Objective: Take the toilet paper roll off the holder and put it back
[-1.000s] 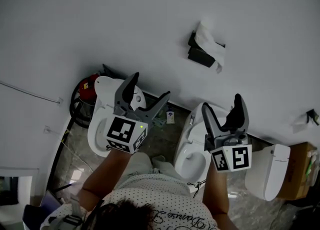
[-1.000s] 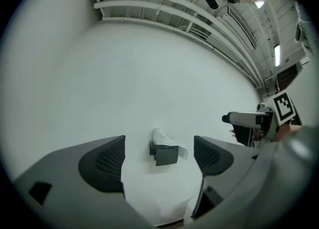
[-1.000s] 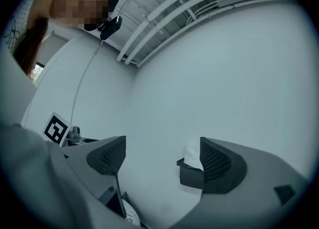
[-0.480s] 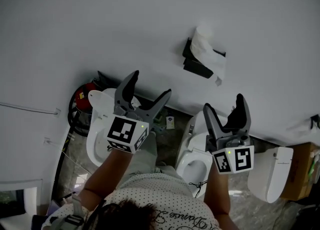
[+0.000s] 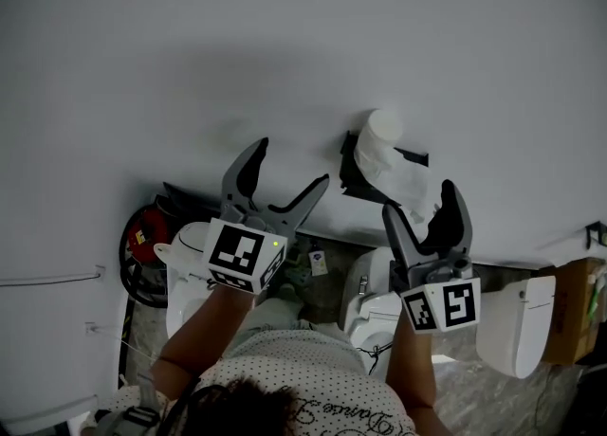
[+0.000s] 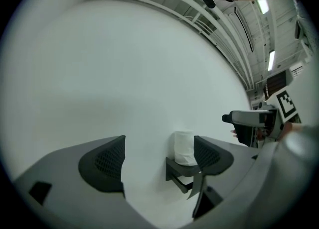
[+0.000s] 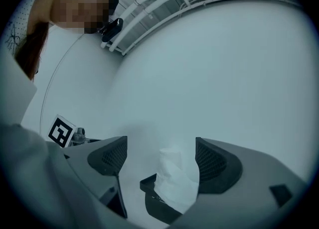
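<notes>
White toilet paper roll (image 5: 379, 145) stands upright on the black holder (image 5: 353, 171), which is fixed to a plain pale wall (image 5: 190, 45). A loose tail of paper (image 5: 414, 188) drapes off the roll and down past the holder's right end.

Left gripper (image 5: 289, 164): held up left of the holder, at about its height. Fingers (image 6: 107, 161) released, spread wide, nothing between them. In the left gripper view the roll and holder show through the gap, hard against the inner edge of the right-hand finger, on the wall behind it. In the head view the nearer fingertip is just beside the holder's left edge; no contact seen.

Right gripper (image 5: 422, 202): just below the holder, toward its right end. Its fingers are also released and wide apart. In the right gripper view the roll, its hanging tail and the holder sit in the gap, nearer the right-hand finger. Cannot tell whether the tail brushes a finger.

Floor well below the holder: three white toilets (image 5: 517, 320) in a row and, far to the left, a red object (image 5: 140, 235).
</notes>
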A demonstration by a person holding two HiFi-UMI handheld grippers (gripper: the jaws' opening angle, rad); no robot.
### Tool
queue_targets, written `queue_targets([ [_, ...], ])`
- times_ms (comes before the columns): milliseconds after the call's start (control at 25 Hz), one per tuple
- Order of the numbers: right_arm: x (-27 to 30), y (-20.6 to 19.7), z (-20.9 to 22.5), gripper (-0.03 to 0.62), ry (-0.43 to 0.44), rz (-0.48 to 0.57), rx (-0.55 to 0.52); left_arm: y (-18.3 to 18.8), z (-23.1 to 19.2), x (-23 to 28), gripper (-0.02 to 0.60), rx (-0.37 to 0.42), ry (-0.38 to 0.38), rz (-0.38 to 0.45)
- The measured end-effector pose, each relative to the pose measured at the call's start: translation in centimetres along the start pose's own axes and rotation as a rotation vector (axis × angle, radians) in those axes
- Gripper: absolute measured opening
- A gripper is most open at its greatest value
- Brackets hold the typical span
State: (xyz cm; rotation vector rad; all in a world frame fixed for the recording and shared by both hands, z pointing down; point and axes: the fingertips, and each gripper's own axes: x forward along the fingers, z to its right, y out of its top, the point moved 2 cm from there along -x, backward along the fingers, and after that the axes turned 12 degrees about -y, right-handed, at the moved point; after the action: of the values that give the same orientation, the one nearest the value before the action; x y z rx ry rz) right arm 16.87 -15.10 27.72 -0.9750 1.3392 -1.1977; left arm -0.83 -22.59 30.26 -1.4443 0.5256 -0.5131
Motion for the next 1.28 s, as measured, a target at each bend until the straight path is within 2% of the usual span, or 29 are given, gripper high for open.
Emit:
queue_targets([
  [160,2.8,-1.7,0.9,0.44,-0.019,-0.042,0.009,-1.2,-2.4,2.5,0.413,-0.014,-0.022,-0.013],
  [320,4.2,-2.0,1.6,0.443,0.008,-0.055,0.025,-1.8,-3.0,3.9,0.413,-0.019,-0.025,-0.023],
  [440,4.9,-1.6,1.3,0.43,0.04,-0.069,0.01,-1.4,-3.2,4.0,0.413,-0.02,-0.01,-0.02],
  [680,7.2,-2.0,1.1,0.443,0.094,-0.126,0.006,-1.1,-4.3,4.5,0.413,-0.029,0.03,-0.03],
  [920,8.8,-3.4,1.2,0.454,0.141,-0.225,0.012,-1.1,-4.7,5.4,0.413,-0.033,0.052,-0.04],
  [1080,9.2,-4.7,-0.4,0.454,0.178,-0.318,0.018,-1.4,-5.0,4.6,0.413,-0.037,0.063,-0.039],
  [1280,9.5,-5.8,-1.7,0.454,0.187,-0.373,0.0,-1.7,-5.3,3.6,0.413,-0.033,0.072,-0.035],
])
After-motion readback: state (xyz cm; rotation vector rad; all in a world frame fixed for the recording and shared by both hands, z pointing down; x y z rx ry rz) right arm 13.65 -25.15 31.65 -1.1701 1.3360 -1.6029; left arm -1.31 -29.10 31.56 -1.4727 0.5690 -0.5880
